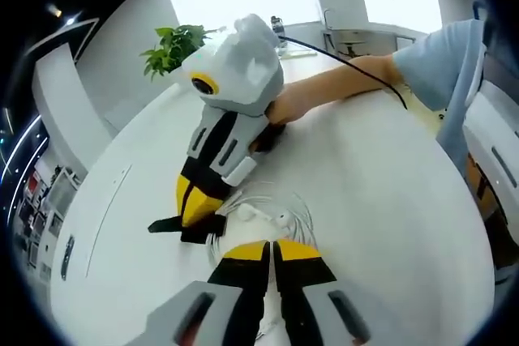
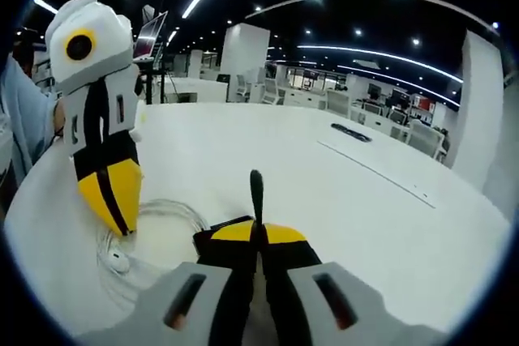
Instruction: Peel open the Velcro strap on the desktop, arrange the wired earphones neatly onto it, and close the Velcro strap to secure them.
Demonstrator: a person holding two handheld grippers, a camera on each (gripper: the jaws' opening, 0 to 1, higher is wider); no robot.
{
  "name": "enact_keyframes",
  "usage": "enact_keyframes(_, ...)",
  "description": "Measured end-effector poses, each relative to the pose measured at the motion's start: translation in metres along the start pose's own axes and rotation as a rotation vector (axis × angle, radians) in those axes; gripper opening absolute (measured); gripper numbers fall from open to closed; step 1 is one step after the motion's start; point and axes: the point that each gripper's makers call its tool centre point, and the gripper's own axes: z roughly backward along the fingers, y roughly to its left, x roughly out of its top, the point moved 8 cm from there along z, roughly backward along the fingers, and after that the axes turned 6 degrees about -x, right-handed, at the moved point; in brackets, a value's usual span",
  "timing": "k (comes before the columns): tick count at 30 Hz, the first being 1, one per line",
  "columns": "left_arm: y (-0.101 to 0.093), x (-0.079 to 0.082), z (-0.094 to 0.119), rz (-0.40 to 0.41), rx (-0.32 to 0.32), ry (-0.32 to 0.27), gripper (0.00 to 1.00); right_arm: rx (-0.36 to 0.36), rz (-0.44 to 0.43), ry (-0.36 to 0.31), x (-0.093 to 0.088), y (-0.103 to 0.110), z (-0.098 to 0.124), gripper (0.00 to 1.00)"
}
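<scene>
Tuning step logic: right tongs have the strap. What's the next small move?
Probably pull the right tongs gently away to peel the Velcro strap open: they are shut on its black end, while the earphones lie loosely coiled beside it, by the left tongs.

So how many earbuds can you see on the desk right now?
1 in each view. The earbud lies on the white desk among the coiled earphone cable, beside the grippers' tips. Another may be hidden in the coil.

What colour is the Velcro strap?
Black; the strap shows best in the right gripper view, held in the right gripper.
</scene>
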Motion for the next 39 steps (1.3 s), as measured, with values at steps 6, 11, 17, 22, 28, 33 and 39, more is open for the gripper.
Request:
enact_keyframes(6,0.002,0.001,0.002,-0.002,0.009,-0.006,0.07,-0.020,0.035,0.002,0.001,0.000,-0.001,0.04)
enact_keyframes(11,0.003,0.003,0.004,-0.003,0.019,-0.017,0.07,-0.040,0.050,0.000,0.001,-0.001,-0.002,0.04)
enact_keyframes(17,0.003,0.004,0.005,-0.005,0.030,-0.024,0.07,-0.060,0.072,-0.001,0.001,-0.002,-0.002,0.05)
enact_keyframes(22,0.004,0.007,0.007,-0.001,0.048,-0.040,0.07,-0.083,0.080,0.003,0.002,-0.004,-0.002,0.05)
enact_keyframes(28,0.005,0.010,0.009,-0.003,0.067,-0.056,0.07,-0.118,0.095,0.014,0.005,-0.005,-0.003,0.07)
enact_keyframes(33,0.008,0.012,0.013,0.004,0.092,-0.074,0.06,-0.150,0.064,0.006,0.009,-0.013,0.001,0.07)
enact_keyframes(39,0.014,0.010,0.017,0.026,0.127,-0.091,0.06,-0.184,0.006,-0.009,0.010,-0.024,0.006,0.07)
